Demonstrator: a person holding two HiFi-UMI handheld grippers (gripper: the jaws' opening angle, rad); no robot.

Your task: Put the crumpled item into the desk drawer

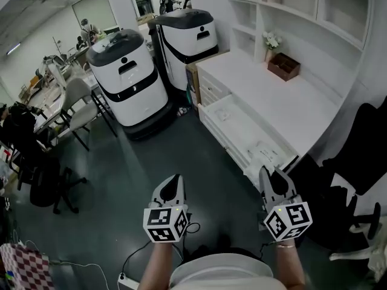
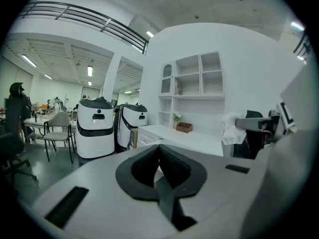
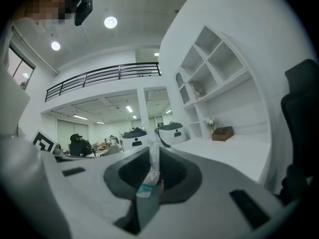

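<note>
Right gripper: jaws clenched on the crumpled item, a thin strip of clear, creased wrapping with a teal patch low down, which stood upright between the pads in the right gripper view. The gripper was held above the dark floor, just beside the near end of the desk drawer, so the item was at the jaws and not in the drawer. Left gripper: jaws pressed together with nothing between them, held over the floor to the left of the right gripper and well apart from the drawer. Each gripper carried its marker cube at the rear. Desk drawer: white, pulled fully out from the white desk; pale contents lay inside but were too small to make out. On the desk top, near the wall: a brown wooden box, with a small bunch of white flowers just behind it. White shelving stood above the desk. Two white-and-black machines were parked side by side at the desk's far end. A grey chair stood to their left, and a black office chair to the right of the drawer.
</note>
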